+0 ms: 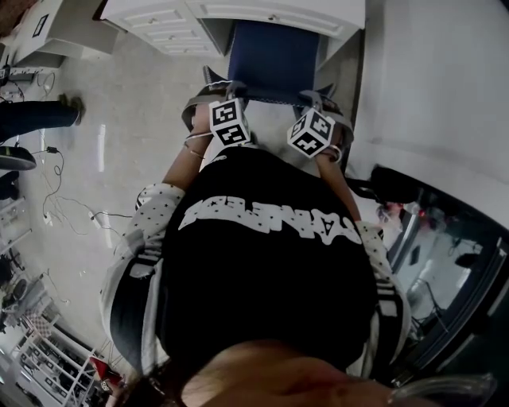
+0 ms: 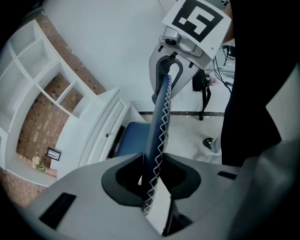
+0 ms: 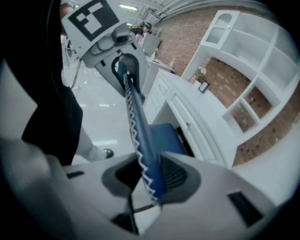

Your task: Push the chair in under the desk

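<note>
Blue chair back sits pinched in both part-closed tools: left tool at its nine o'clock end, right tool at three; table at twelve.

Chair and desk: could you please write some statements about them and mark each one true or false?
1. The left tool and the right tool are both shut on the backrest. True.
2. The chair is red. False: it is blue, with white zigzag stitching.
3. The desk is white. True.
4. The seat points away from the desk. False: it points toward the desk.
</note>
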{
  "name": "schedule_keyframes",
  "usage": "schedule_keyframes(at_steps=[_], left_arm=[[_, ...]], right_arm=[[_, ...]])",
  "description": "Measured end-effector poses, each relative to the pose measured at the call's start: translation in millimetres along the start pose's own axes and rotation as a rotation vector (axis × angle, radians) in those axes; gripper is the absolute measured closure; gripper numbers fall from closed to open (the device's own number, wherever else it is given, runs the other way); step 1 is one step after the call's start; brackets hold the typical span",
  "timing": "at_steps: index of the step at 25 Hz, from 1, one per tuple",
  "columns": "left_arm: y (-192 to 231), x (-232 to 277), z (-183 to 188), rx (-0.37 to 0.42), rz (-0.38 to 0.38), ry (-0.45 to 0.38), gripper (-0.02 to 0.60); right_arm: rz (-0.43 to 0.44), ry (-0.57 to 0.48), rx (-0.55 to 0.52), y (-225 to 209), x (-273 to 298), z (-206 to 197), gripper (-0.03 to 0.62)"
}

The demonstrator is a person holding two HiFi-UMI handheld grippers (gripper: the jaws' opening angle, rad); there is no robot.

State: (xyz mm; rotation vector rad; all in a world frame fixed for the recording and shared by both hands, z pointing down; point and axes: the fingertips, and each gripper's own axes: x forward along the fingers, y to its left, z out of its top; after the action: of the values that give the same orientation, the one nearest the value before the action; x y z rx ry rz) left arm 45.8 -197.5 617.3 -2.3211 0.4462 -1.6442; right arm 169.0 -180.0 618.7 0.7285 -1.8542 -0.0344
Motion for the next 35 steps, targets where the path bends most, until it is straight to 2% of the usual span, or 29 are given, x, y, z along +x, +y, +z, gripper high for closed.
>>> schedule_keyframes(at_steps=[21,35], left_arm=[[54,13,-21,0.021,0.020,-0.019,0.456],[79,26,-21,0.064,-0.005,-0.066,0.456]], right_arm=[[-0.010,0.026,0.020,-31,28,34,0.470],[-0.018,0.064,0.075,-51,43,42,0.467]])
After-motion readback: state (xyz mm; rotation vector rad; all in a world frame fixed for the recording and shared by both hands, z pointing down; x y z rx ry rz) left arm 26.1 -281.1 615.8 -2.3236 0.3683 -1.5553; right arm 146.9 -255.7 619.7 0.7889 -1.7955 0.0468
